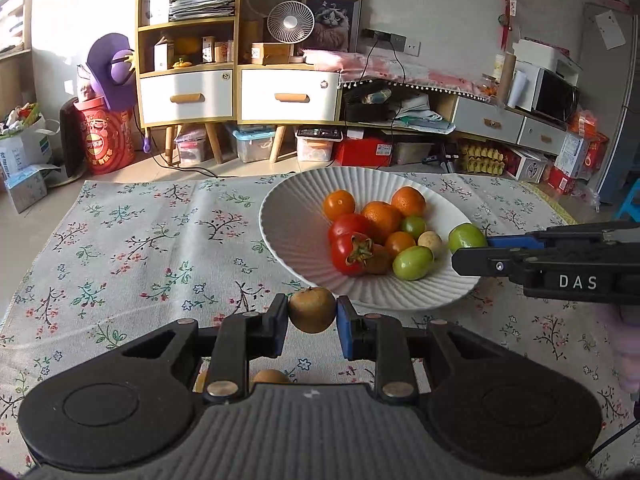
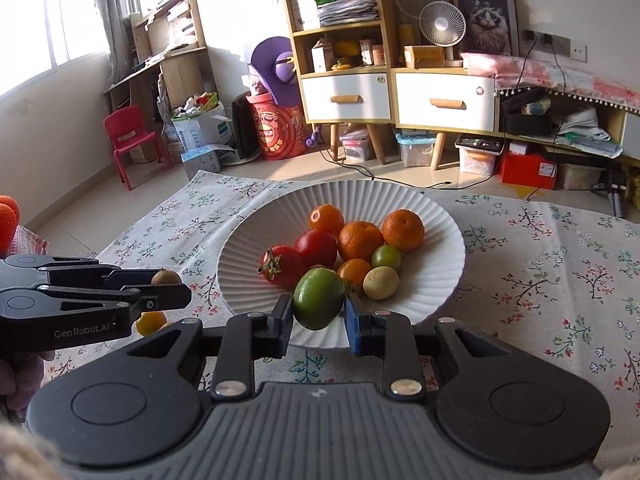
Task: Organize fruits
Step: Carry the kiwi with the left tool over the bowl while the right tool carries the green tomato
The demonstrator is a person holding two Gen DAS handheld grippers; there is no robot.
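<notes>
A white ribbed plate (image 1: 296,224) (image 2: 436,280) on the floral cloth holds several oranges (image 1: 382,214), red tomatoes (image 1: 352,254), green fruits (image 1: 412,263) and a pale yellow fruit (image 2: 381,283). My left gripper (image 1: 312,314) is shut on a brown kiwi (image 1: 312,309) just in front of the plate's near rim; it also shows in the right wrist view (image 2: 166,286). My right gripper (image 2: 318,312) is shut on a green lime (image 2: 319,298) over the plate's near edge; it also shows in the left wrist view (image 1: 472,248), holding the lime (image 1: 466,238).
A yellow-orange fruit (image 2: 150,322) lies on the cloth under the left gripper, and brown fruits (image 1: 270,376) show beneath the left gripper's body. The floral tablecloth (image 1: 140,240) stretches left. Cabinets (image 1: 240,92) and boxes stand beyond the table.
</notes>
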